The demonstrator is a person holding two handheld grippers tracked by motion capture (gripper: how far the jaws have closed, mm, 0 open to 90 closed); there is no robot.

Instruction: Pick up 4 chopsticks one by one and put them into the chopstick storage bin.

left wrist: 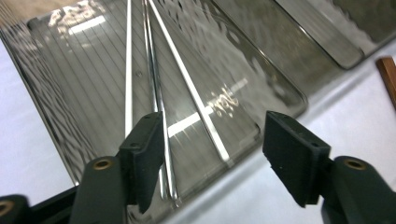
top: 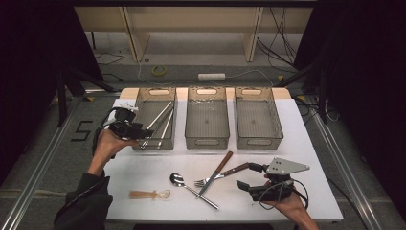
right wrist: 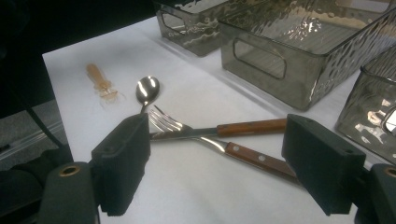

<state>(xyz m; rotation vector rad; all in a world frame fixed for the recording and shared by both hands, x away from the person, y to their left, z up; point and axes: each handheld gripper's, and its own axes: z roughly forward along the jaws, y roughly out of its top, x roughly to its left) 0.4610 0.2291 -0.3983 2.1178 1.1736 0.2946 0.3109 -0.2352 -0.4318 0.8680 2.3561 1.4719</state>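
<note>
I am holding the left gripper (top: 140, 135) at the near left corner of the leftmost bin (top: 143, 97), its jaws spread with nothing between them; no pad is pressing on the metal chopsticks (top: 162, 120) that are lying lengthwise inside that bin. In the left gripper view the chopsticks (left wrist: 156, 79) are running out of the top edge, so their far ends are cut off, and the left pad is covering part of their near ends; through the rippled bin wall (left wrist: 51, 126) I cannot tell exactly how many rods are lying there. The right gripper (top: 245, 176) is resting low over the white table (top: 297, 191) near its front right, jaws spread wide and gripping nothing. Just ahead of it the fork (right wrist: 219, 144) and the knife (right wrist: 243, 127), both wooden-handled, are lying crossed and touching; the fork's handle end is passing behind the right pad. A metal spoon (top: 191, 188) is lying just left of them, its handle hidden behind the left pad in the right gripper view, and a pale translucent utensil (top: 148, 194) is lying farther left, too faint to identify. The middle bin (top: 207, 142) and the right bin (top: 259, 143) are standing beside the first.
</note>
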